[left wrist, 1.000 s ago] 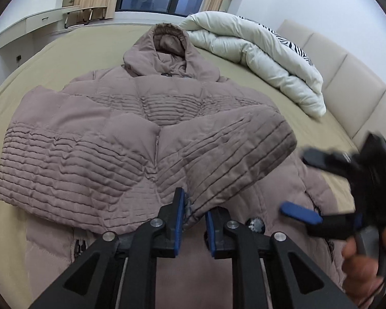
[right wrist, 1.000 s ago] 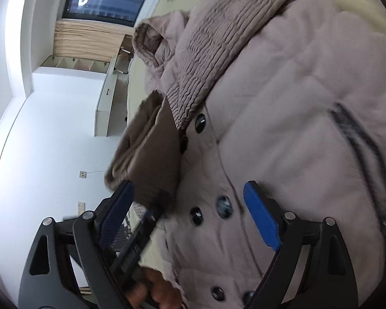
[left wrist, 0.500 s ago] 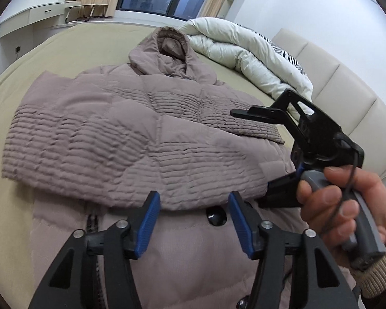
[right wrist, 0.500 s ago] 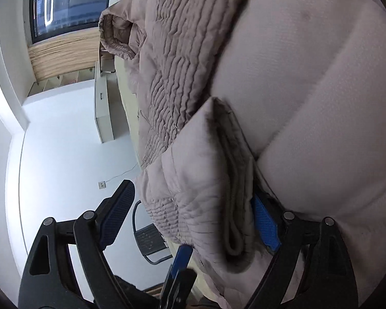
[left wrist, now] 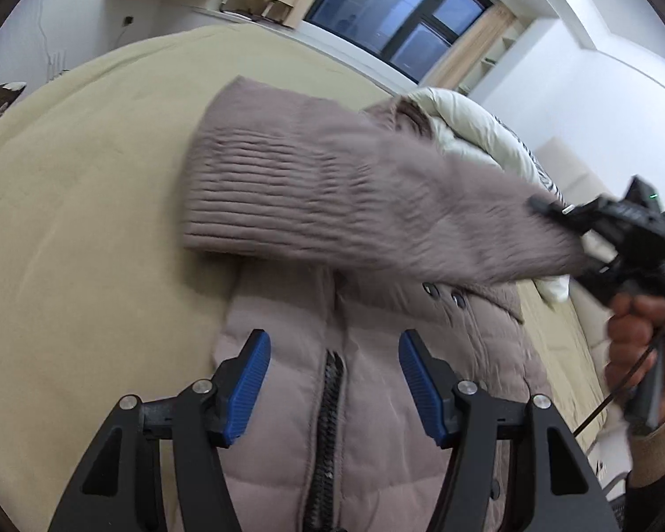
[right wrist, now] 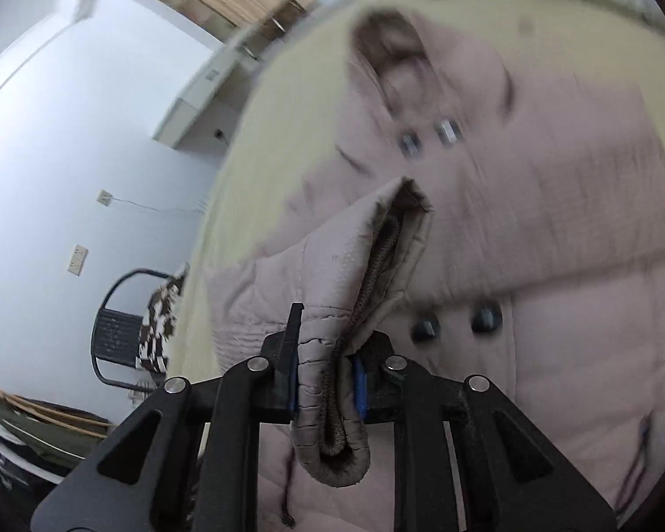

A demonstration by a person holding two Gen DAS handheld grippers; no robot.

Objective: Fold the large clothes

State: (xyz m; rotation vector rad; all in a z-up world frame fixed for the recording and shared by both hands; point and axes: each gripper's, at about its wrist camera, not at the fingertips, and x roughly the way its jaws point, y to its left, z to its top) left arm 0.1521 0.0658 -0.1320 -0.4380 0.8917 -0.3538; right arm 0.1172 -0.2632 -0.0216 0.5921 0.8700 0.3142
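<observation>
On the beige bed (left wrist: pixel 88 168), the mauve puffer coat (left wrist: pixel 377 399) is lying front-up, its hood (right wrist: pixel 390 53) pointing toward the white duvet (left wrist: pixel 474 128). The right gripper (right wrist: pixel 326 381) is pinching the sleeve cuff (right wrist: pixel 332 399) tightly, the sleeve (left wrist: pixel 354 204) stretching across the chest and covering part of the buttons (right wrist: pixel 485 317). The left gripper (left wrist: pixel 334 381) is hovering wide open and empty above the zipper (left wrist: pixel 328 421). A chair (right wrist: pixel 115 332) is standing beside the bed.
</observation>
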